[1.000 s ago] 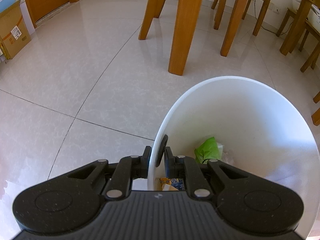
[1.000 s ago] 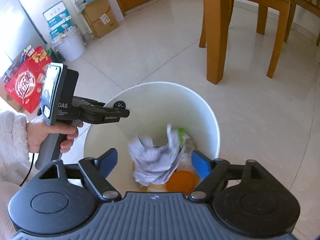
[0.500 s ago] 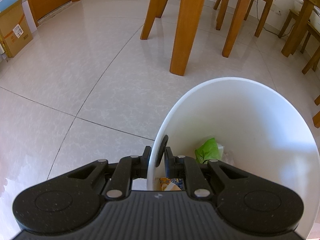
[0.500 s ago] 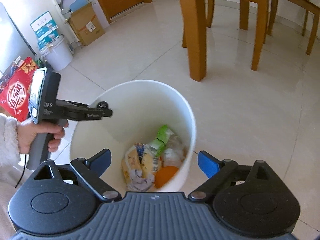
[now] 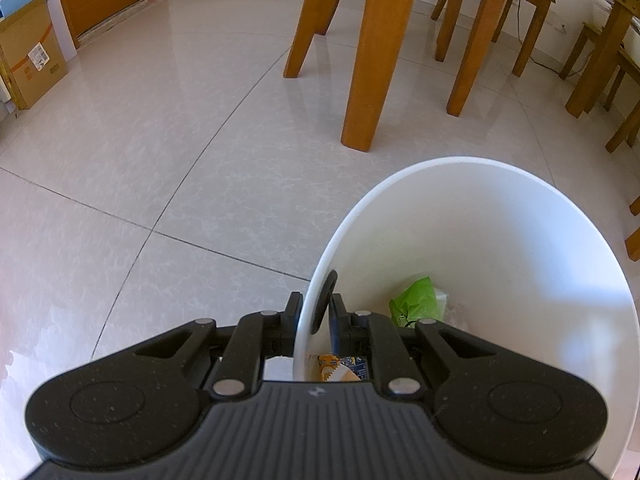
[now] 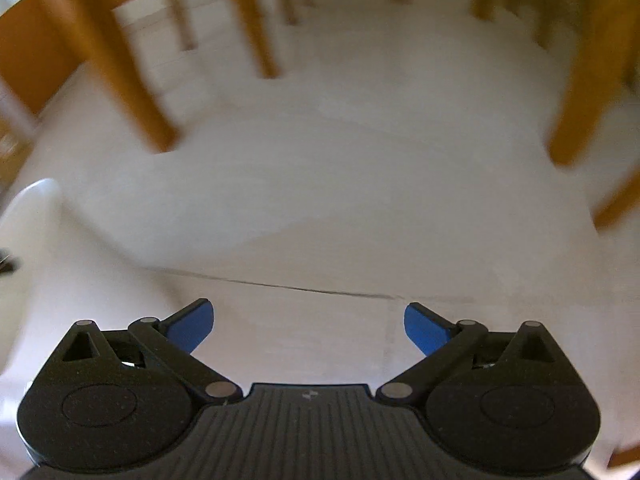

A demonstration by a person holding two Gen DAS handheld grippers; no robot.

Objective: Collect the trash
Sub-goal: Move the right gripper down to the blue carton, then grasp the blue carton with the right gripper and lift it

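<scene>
Wooden table legs (image 5: 370, 56) and chair legs (image 5: 468, 48) on pale floor tiles (image 5: 168, 128); cardboard box (image 5: 30, 60) at far left.

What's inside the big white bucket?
Inside the round white plastic bucket you can see a crumpled green wrapper and a yellow-and-blue snack packet. The left gripper, shut on the rim, covers whatever else lies at the bottom.
</scene>
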